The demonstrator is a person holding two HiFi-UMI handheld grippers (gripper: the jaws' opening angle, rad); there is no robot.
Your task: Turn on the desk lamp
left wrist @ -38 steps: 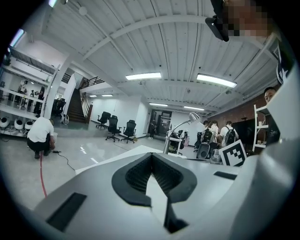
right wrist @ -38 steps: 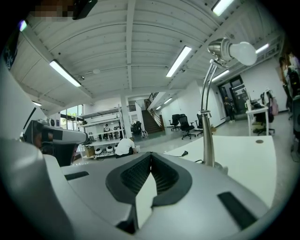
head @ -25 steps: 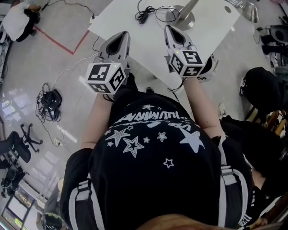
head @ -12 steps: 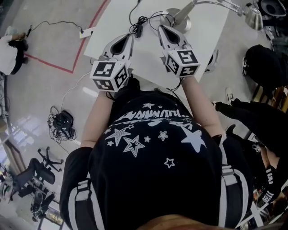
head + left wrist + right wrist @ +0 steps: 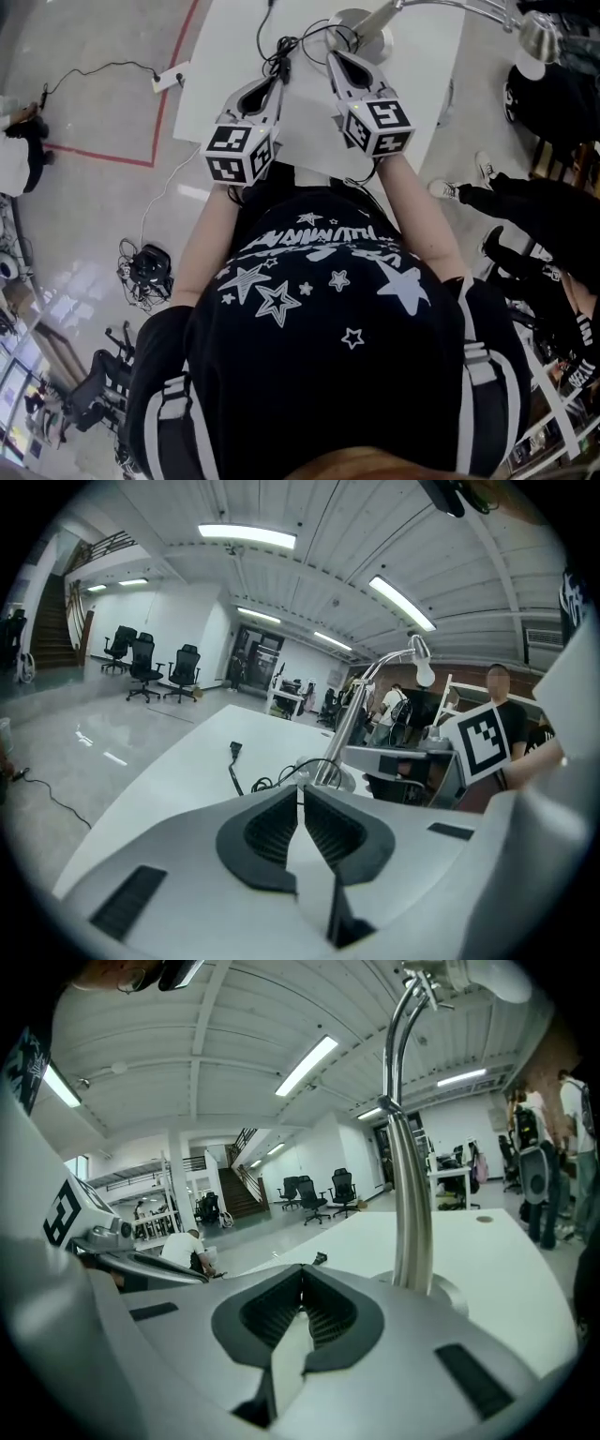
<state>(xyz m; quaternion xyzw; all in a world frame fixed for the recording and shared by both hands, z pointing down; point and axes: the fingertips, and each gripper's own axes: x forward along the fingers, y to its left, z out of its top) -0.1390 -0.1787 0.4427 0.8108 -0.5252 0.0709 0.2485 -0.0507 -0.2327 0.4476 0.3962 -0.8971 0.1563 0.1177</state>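
At the left gripper [image 5: 301, 791], jaws pressed together, nothing between them. Same at the right gripper [image 5: 301, 1302]: closed and empty. Both held side by side over the near part of the white desk [image 5: 230, 66], tips pointing toward the desk lamp [image 5: 367, 26]. Just ahead of the right tips, the lamp's round base and chrome stem, not touched; ahead and to the right of the left tips. Close before the left tips, a looped black cord [image 5: 281, 52] leading to the base. Well apart from both, the lamp head [image 5: 536, 37], out past the desk's right edge.
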